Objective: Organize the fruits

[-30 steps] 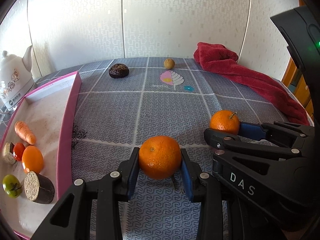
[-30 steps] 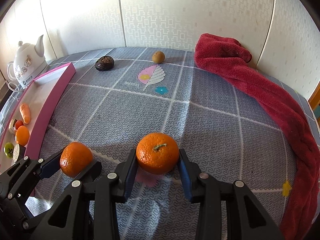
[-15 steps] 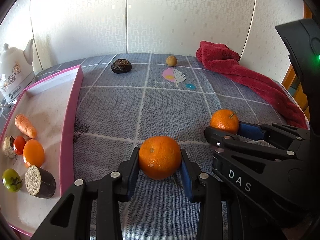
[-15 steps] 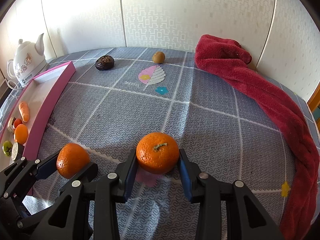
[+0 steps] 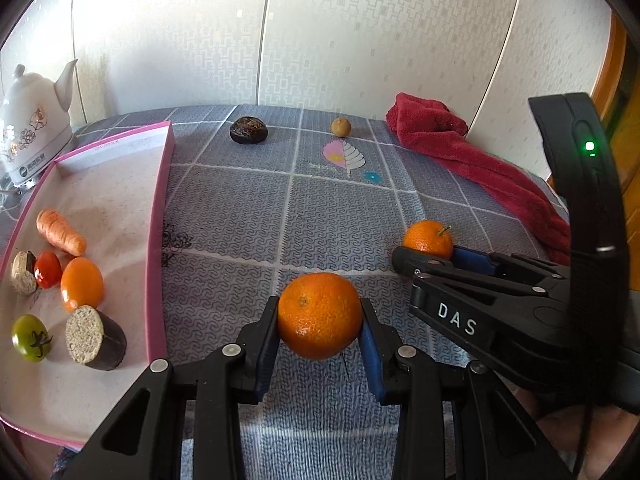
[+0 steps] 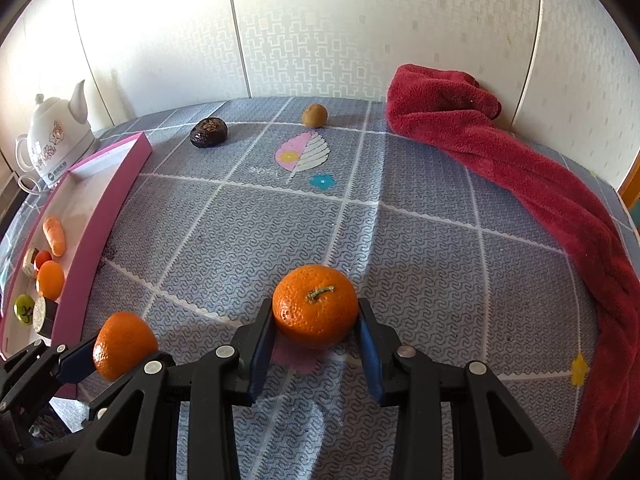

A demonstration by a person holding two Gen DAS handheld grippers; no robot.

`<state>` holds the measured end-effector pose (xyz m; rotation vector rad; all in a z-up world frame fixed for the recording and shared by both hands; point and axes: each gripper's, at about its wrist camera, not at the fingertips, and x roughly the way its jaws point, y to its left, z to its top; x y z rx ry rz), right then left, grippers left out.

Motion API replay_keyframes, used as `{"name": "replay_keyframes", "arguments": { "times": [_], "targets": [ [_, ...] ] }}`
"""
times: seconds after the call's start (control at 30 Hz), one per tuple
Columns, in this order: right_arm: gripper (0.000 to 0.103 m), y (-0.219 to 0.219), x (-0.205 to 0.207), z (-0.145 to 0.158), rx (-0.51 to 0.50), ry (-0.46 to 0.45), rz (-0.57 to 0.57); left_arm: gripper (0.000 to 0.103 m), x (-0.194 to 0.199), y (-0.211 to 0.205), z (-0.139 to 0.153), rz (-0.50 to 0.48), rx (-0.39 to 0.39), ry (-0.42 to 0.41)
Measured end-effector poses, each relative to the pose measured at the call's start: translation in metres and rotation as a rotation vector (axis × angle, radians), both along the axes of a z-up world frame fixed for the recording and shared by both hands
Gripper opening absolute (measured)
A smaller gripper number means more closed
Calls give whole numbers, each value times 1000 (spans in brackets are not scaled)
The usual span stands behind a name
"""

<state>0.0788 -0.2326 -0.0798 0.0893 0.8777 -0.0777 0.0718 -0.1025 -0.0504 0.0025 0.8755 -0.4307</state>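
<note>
My left gripper is shut on an orange and holds it above the grey patterned tablecloth. My right gripper is shut on a second orange with a stem. Each gripper shows in the other's view: the right one with its orange to the right, the left one with its orange at lower left. A pink-rimmed tray lies at the left with a carrot, a tomato, an orange fruit, a green fruit and cut pieces.
A dark wrinkled fruit and a small brown kiwi-like fruit lie at the far side of the table. A red towel runs along the right edge. A white kettle stands behind the tray by the wall.
Both grippers have risen and drawn back a little with their oranges still held. The tray shows more fully in the left wrist view.
</note>
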Motion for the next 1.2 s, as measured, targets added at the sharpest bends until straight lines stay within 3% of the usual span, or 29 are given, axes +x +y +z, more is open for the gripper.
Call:
{"name": "replay_keyframes", "arguments": {
  "times": [0.3,0.6,0.9,1.2],
  "targets": [
    [38,6,-3,0,23,0,19,37,-8,21,25,27,-57,-46],
    [38,24,-14,6,77,-28,74,37,2,77,41,179,-61,-61],
    [38,68,-13,23,113,-54,190,37,8,137,46,328,-60,-78],
    [38,119,2,40,139,-61,320,37,11,168,39,392,-56,-65]
  ]
}}
